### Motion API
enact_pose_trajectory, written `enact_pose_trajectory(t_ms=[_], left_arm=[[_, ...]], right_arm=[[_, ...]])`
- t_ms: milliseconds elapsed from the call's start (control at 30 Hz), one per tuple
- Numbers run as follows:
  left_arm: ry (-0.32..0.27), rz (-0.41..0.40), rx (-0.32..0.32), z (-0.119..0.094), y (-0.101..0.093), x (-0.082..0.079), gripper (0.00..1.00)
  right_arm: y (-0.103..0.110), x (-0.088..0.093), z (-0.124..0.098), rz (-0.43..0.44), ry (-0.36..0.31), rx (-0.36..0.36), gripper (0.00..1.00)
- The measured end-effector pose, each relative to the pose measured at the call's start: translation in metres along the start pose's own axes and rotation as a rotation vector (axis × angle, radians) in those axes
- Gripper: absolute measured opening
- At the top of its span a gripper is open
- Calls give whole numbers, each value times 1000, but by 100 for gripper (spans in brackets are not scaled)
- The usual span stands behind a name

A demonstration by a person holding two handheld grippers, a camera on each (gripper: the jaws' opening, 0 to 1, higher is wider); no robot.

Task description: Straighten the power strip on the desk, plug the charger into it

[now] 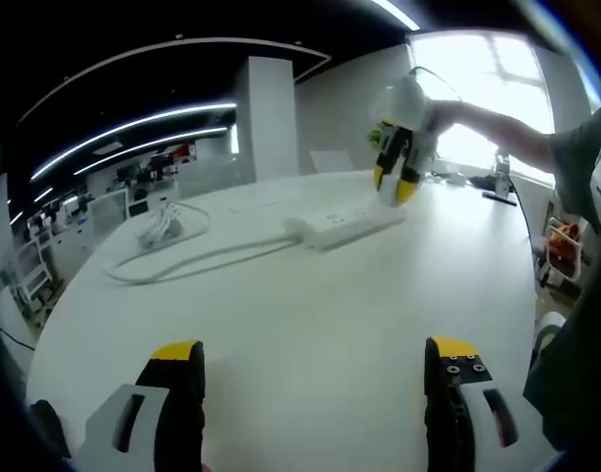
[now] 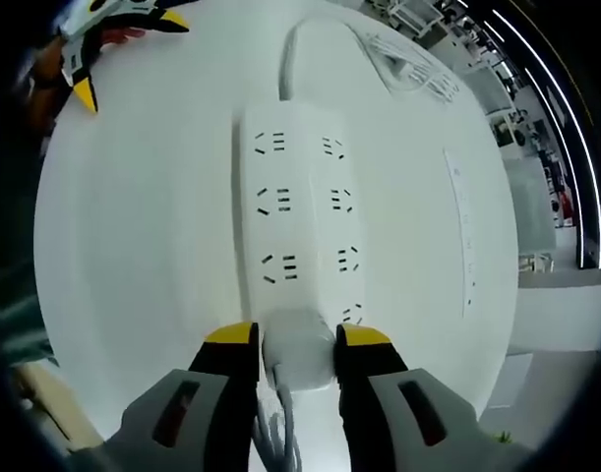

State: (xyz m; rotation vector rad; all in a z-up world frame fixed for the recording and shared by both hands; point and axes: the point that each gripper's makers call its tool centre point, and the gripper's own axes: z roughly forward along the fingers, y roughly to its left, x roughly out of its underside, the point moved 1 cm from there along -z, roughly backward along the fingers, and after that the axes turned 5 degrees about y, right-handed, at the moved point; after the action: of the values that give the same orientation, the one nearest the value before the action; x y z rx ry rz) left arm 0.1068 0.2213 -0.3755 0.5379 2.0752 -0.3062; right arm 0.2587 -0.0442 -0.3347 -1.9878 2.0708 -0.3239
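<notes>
A white power strip (image 1: 344, 224) lies on the white round table (image 1: 310, 324), its cord (image 1: 192, 261) looping off to the left. My right gripper (image 1: 398, 167) is down at the strip's right end. In the right gripper view the power strip (image 2: 300, 216) runs away from me, and my right gripper (image 2: 298, 339) is shut on its near end, one jaw pressed to each side. The white charger with its coiled cable (image 1: 160, 224) lies left of the strip; the charger (image 2: 408, 59) sits beyond the strip's far end. My left gripper (image 1: 313, 362) hovers open over bare table; the left gripper (image 2: 93, 39) appears far off.
A person's arm (image 1: 507, 133) reaches in from the right, beside bright windows. A flat white slab (image 2: 462, 226) lies on the table to the right of the strip. Office desks and shelves (image 1: 133, 187) stand beyond the table's far edge.
</notes>
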Motion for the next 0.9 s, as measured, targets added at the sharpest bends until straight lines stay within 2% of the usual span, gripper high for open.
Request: enact_pose_trajectory(t_ms=[433,900], left_arm=[[-4,12,-2,-2,-1,-5,96],[1,22,3,1,-2,-9,96]], right_arm=[[1,-1,-8,14,-53,2,41],[-2,-5,-20,50,-118,21,45]])
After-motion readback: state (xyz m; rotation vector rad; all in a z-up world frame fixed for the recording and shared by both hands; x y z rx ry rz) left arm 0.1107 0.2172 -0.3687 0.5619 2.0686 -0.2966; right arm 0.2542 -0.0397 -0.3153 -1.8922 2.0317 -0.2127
